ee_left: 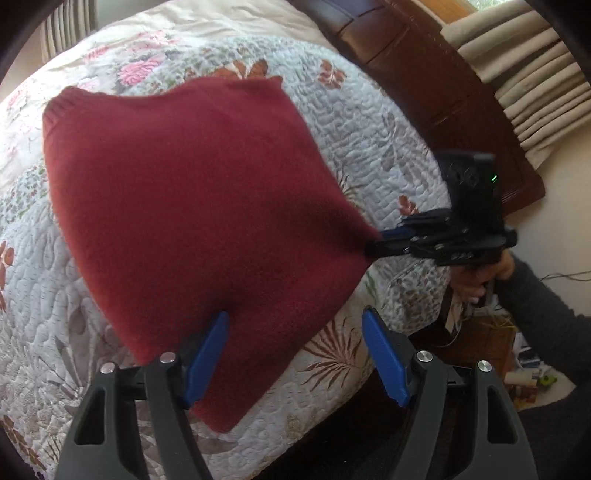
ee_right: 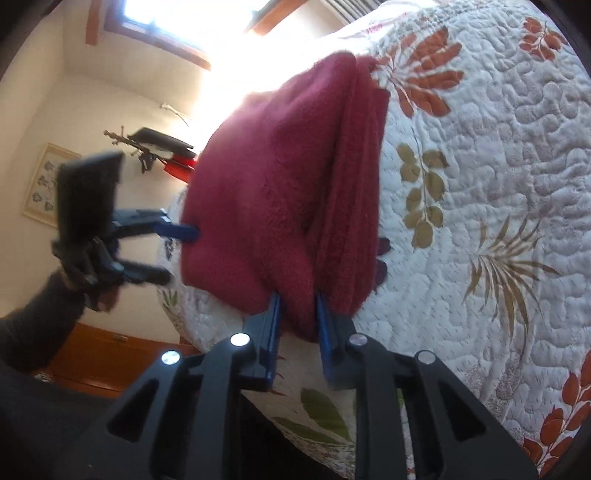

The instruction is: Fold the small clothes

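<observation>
A dark red knitted garment (ee_left: 192, 192) lies folded on a quilted floral bedspread (ee_left: 369, 129), with its ribbed edge at the far left. My left gripper (ee_left: 295, 314) is open wide at the garment's near edge, and its left blue pad (ee_left: 207, 354) overlaps the fabric. At the garment's right corner my right gripper (ee_left: 371, 249) is pinched on the cloth. In the right wrist view the right gripper (ee_right: 297, 297) is shut on a bunched fold of the red garment (ee_right: 273, 184). The left gripper (ee_right: 183, 254) stands open at the garment's left edge, one blue finger touching the cloth.
A dark wooden bed frame (ee_left: 424, 74) and a beige pleated curtain (ee_left: 535, 81) lie beyond the bed. A person's dark sleeve (ee_left: 554, 314) holds the right gripper above floor clutter (ee_left: 517, 369). A bright window (ee_right: 166, 22), a framed picture (ee_right: 40, 184) and wooden furniture (ee_right: 103, 354) stand left of the bedspread (ee_right: 480, 184).
</observation>
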{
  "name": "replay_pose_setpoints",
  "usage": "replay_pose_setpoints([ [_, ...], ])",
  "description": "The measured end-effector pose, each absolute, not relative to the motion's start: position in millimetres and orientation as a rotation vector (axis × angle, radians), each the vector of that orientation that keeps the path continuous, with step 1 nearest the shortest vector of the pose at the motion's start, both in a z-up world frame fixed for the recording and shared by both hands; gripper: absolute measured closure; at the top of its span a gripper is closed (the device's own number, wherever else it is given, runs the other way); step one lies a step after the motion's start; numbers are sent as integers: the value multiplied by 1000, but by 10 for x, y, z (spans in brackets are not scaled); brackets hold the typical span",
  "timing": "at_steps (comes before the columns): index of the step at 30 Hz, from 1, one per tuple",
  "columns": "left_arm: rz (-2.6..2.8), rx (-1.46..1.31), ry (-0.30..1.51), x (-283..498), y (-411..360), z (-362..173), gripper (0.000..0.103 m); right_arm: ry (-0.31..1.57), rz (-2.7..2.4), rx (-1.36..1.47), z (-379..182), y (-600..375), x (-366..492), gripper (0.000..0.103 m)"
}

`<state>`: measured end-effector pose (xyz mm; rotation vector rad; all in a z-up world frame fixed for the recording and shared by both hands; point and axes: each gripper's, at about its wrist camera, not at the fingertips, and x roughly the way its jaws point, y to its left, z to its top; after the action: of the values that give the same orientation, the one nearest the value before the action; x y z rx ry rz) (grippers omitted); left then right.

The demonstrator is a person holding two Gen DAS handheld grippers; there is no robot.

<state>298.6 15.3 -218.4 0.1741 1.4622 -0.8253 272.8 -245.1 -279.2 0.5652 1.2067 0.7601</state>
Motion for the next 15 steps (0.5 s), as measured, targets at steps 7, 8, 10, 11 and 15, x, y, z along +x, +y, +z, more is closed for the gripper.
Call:
replay_pose_setpoints([
  [7, -832, 163, 1453, 2894, 134, -2216, 26, 1089, 646, 669, -2530, -2448, 3638, 47],
  [8, -832, 162, 1451, 2881, 135, -2212, 26, 1114, 632, 667, -2580, -2431, 3784, 47],
  [10, -836, 151, 1446, 2871, 137, -2198, 26, 1158, 600, 644, -2709, -2300, 3978, 48],
  [11, -840, 140, 1444, 2870, 141, -2194, 26, 1173, 585, 629, -2749, -2255, 4033, 69],
  [15, -877, 91, 1429, 2837, 187, -2150, 26, 1069, 585, 610, -2489, -2319, 4023, 96],
])
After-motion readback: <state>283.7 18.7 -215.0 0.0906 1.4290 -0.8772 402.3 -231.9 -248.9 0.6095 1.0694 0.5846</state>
